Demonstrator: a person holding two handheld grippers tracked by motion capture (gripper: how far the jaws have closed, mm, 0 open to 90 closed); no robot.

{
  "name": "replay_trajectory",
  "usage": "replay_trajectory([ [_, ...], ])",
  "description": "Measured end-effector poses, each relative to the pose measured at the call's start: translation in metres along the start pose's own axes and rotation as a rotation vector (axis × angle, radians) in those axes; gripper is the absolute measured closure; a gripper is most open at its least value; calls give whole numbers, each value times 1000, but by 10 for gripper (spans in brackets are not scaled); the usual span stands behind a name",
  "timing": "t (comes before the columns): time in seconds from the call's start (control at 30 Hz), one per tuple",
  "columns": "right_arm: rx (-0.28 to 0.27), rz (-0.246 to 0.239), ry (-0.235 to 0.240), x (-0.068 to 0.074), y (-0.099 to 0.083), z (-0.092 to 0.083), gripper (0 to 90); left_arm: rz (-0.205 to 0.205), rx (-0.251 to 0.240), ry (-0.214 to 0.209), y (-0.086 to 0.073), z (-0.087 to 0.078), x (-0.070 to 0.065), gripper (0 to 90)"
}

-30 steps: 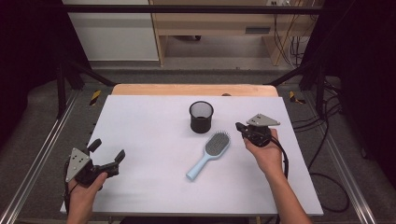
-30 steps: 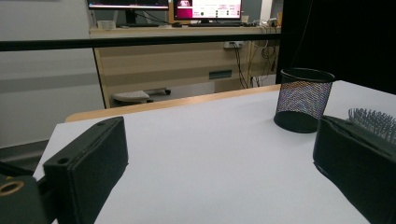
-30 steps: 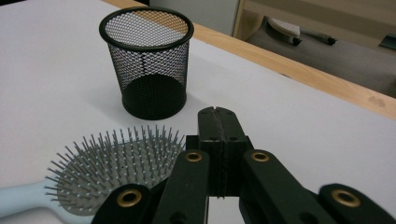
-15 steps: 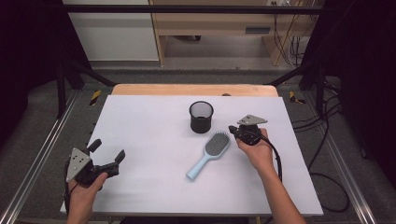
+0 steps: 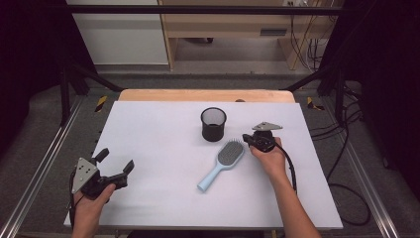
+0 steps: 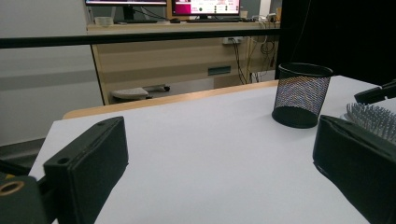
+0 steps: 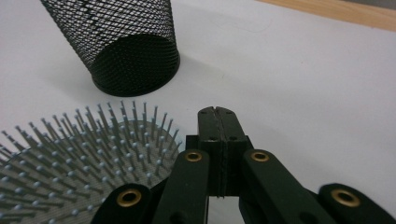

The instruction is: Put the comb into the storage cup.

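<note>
The white rectangular table top (image 5: 163,129) fills the middle of the high view, with the pale blue plastic paddle hairbrush (image 5: 221,164) lying bristles-up just right of centre, its head toward the black wire-mesh cup (image 5: 213,124) above it and its handle slanting to the lower left. The right gripper (image 5: 246,139), jaws pressed together and holding nothing, sits just beside the brush head's right edge, while the left gripper (image 5: 115,167) rests at lower left with its jaws spread wide. To grasp well, the right gripper should probably open before closing across the handle or rim, avoiding the bristles.
</note>
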State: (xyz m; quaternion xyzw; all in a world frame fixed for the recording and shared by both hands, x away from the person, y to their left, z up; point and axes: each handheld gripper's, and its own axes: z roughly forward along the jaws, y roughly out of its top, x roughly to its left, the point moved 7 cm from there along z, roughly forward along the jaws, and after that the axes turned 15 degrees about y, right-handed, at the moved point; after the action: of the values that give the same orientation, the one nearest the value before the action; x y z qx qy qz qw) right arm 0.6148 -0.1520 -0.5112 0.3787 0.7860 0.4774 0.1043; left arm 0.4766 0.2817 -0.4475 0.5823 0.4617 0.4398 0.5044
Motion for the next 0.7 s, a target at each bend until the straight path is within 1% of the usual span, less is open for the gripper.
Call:
replay_trajectory([
  [0.1, 3, 27, 19, -4, -5, 5, 900, 4, 2, -8, 0, -1, -2, 33],
  [0.17, 18, 21, 34, -2, -8, 7, 900, 5, 6, -10, 0, -1, -4, 33],
  [0.2, 18, 21, 34, -2, -8, 7, 900, 7, 9, -12, 0, -1, -4, 33],
  [0.23, 22, 10, 41, 0, -8, 7, 900, 8, 10, -14, 0, -1, -5, 33],
  [0.27, 22, 9, 50, 1, -8, 7, 900, 10, 12, -14, -1, -1, -5, 33],
  [0.33, 35, -5, 58, 4, -8, 7, 900, 10, 13, -15, -1, -1, -5, 33],
  [0.43, 43, -9, 62, 5, -9, 6, 900, 12, 14, -15, 0, -1, -6, 34],
  [0.53, 49, -9, 73, 12, -11, 5, 900, 11, 18, -13, -1, -1, -5, 34],
  [0.6, 51, -11, 73, 15, -12, 4, 900, 11, 22, -13, -1, 0, -5, 34],
  [0.63, 59, -11, 81, 20, -13, 3, 900, 11, 23, -13, -2, 0, -5, 35],
  [0.67, 59, -11, 81, 20, -13, 3, 900, 12, 24, -13, -2, 0, -5, 35],
  [0.7, 66, -24, 86, 27, -14, 3, 900, 13, 26, -14, -2, 0, -5, 35],
])
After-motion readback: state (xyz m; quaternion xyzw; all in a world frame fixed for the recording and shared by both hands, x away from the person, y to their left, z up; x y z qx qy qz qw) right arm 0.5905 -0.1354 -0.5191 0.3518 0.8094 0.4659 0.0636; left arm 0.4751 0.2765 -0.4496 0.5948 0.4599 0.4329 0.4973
